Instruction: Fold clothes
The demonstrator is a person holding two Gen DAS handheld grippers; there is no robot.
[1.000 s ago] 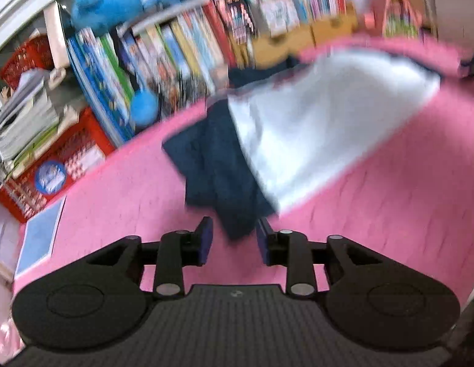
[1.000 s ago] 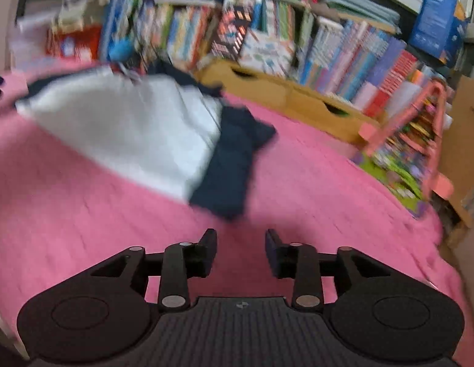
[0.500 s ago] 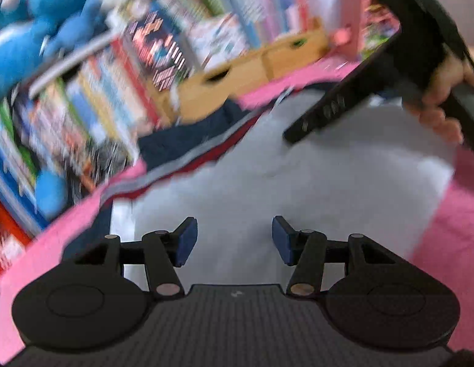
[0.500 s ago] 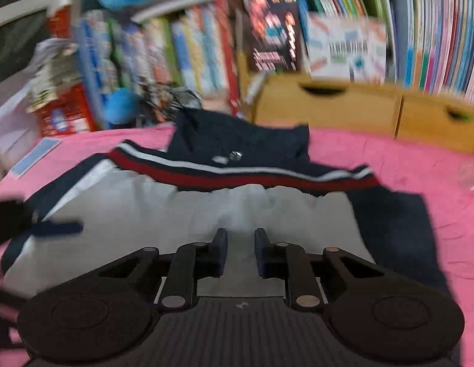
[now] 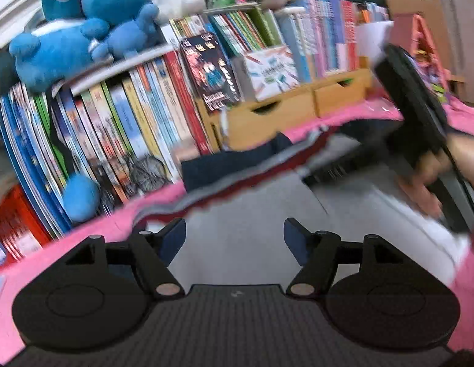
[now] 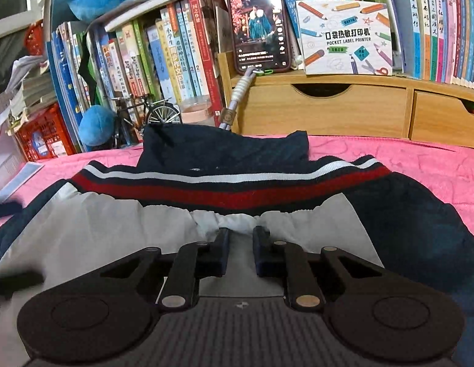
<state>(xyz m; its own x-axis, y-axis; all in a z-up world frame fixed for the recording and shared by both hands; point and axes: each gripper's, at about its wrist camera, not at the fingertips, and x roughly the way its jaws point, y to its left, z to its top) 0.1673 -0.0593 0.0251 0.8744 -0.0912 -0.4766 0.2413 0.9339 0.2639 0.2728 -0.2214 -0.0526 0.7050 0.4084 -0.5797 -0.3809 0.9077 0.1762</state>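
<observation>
pink blanket (image 6: 405, 159) carries the jacket (image 6: 120, 232), spread flat before the bookshelf (image 6: 163, 46). right tongs (image 6: 240, 238) pinch a bunched fold of its pale lining near the striped hem. left tongs (image 5: 234, 235) are opening over the lining, nothing between the jaws.
</observation>
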